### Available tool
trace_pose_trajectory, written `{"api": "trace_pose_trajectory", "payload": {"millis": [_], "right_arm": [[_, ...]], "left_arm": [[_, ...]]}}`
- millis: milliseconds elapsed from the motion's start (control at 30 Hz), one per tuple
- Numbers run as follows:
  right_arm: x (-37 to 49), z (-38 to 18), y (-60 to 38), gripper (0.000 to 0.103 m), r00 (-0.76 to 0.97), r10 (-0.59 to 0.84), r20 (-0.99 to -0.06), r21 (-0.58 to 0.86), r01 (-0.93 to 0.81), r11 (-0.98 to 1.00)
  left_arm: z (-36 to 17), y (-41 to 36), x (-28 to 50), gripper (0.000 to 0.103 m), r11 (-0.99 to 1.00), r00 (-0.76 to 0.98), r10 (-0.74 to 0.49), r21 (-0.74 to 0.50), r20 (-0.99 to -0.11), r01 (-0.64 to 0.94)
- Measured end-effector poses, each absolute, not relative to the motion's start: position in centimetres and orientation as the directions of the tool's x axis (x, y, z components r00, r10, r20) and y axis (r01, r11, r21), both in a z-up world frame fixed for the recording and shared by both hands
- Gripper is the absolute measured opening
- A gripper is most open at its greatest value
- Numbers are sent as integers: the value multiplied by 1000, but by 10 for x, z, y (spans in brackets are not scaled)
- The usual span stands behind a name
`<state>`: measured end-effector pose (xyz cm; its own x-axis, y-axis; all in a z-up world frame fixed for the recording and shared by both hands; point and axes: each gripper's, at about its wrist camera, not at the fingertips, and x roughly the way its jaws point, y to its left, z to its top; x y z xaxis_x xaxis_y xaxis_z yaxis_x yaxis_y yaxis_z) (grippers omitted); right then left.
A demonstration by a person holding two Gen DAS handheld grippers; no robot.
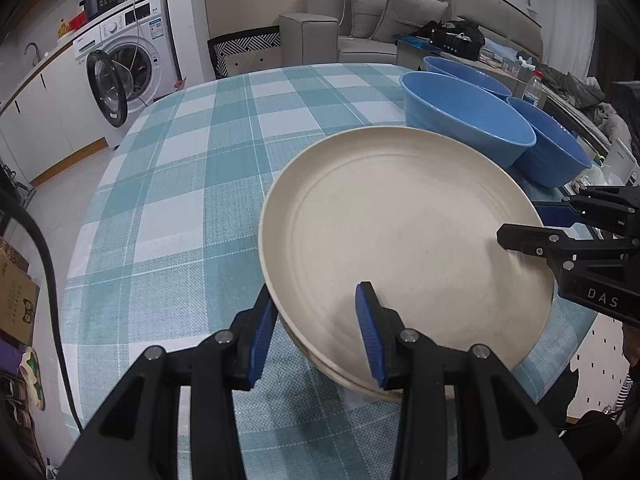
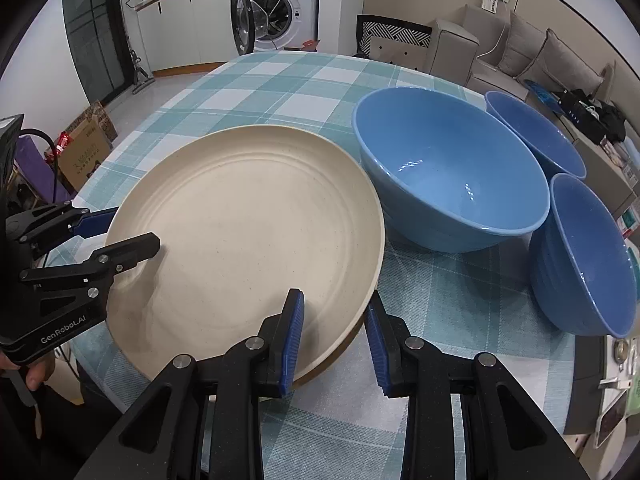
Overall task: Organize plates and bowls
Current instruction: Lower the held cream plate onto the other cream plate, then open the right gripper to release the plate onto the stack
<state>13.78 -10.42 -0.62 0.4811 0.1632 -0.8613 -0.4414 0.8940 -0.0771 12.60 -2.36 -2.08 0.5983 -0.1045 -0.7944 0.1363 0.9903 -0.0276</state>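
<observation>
Fingers on both sides straddle the rim of the cream plate (image 1: 404,240): our left gripper (image 1: 316,336) at its near-left edge, our right gripper (image 2: 334,340) at the opposite edge, blue pads either side of the rim. They look clamped on it, though we cannot confirm contact. Another plate (image 1: 360,384) seems to lie beneath, on the checked surface (image 1: 180,184), with three blue bowls (image 2: 452,168) just beside. We judge the plate-stacking step is in hand; next we need to settle it square, then let go.
</observation>
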Motion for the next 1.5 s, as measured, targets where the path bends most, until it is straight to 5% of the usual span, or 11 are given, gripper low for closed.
{"api": "trace_pose_trajectory", "payload": {"millis": [600, 1233, 1400, 1500], "right_arm": [[144, -18, -100, 35, 454, 108, -884, -121, -446, 887], [146, -27, -93, 51, 435, 113, -893, -134, -498, 857], [148, -26, -97, 72, 432, 143, -891, -102, -496, 862], [149, -23, -99, 77, 433, 161, -887, -87, -498, 863]], "left_arm": [[-22, -27, 122, 38, 987, 585, -116, -26, -803, 160], [-31, -22, 124, 41, 988, 565, -94, -6, -820, 155], [-31, -20, 127, 52, 989, 563, -87, -5, -822, 145], [-29, -17, 126, 57, 990, 571, -87, -8, -816, 140]]}}
